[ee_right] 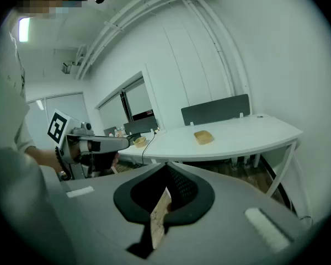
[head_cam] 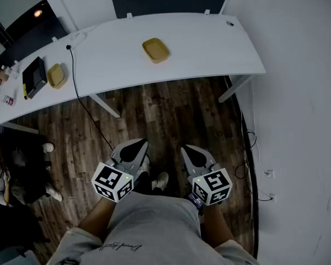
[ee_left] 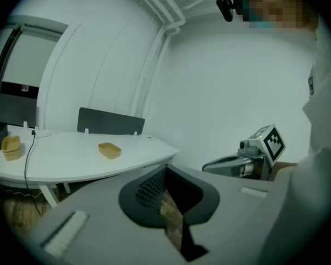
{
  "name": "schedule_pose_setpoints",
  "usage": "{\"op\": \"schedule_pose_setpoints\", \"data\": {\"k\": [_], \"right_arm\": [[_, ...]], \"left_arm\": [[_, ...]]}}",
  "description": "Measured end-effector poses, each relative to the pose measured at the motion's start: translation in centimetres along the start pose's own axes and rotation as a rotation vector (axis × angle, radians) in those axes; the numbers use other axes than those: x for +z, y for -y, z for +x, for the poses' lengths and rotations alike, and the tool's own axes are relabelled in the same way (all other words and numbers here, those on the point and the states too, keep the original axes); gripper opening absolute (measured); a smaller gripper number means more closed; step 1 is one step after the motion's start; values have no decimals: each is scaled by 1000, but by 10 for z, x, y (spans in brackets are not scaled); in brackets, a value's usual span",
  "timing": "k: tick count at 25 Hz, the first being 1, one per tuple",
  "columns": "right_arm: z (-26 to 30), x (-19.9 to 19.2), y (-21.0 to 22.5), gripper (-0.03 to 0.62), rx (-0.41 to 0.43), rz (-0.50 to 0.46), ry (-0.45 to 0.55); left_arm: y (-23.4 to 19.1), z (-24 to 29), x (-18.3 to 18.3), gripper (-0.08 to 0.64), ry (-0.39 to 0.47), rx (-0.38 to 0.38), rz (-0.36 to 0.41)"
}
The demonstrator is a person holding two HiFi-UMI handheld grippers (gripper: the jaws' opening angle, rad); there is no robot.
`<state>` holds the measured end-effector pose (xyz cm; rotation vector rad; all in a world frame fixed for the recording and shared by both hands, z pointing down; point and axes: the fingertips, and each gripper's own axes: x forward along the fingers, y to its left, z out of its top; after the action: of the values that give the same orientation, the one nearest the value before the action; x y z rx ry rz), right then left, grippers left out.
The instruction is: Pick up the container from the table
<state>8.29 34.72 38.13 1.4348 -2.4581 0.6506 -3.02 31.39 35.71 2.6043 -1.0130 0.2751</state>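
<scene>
Grippers both low, close to your torso. Left gripper [head_cam: 137, 145]: fingers pressed together at tips, nothing between them. Right gripper [head_cam: 187, 149]: tips also closed, empty. Container [head_cam: 155, 50], shallow yellow tray, sits on white table [head_cam: 209, 43], well ahead of both fingertip pairs, roughly in line with gap between the two grippers. Wood floor [head_cam: 165, 115] lies between your fingertips and table edge. Second yellow tray [head_cam: 56, 75] and black box [head_cam: 34, 76] touch each other, far ahead-left of left fingers.

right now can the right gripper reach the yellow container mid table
Probably not: the right gripper is held by the person's body over the floor, well short of the table, and the yellow container lies farther back. Nothing blocks the way, though.
</scene>
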Motion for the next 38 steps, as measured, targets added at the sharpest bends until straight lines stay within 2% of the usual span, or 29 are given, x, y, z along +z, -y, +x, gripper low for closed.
{"op": "schedule_pose_setpoints", "data": {"k": [8,13,19,30,38], "right_arm": [[-2,3,-14,14,7,-28,5],[-4,13,-15,15,8,8,47],[-11,15,-18,15,38,-7,46],[-10,23,-13,15,67,-30,56],[10,30,-5,15,77,-55,49]], "left_arm": [[-1,-20,0,1,24,15,8],[-3,-27,4,0,43,30,6],[4,-30,9,0,62,42,17],[6,-28,11,0,92,61,18],[-11,-9,20,0,113,55,25]]}}
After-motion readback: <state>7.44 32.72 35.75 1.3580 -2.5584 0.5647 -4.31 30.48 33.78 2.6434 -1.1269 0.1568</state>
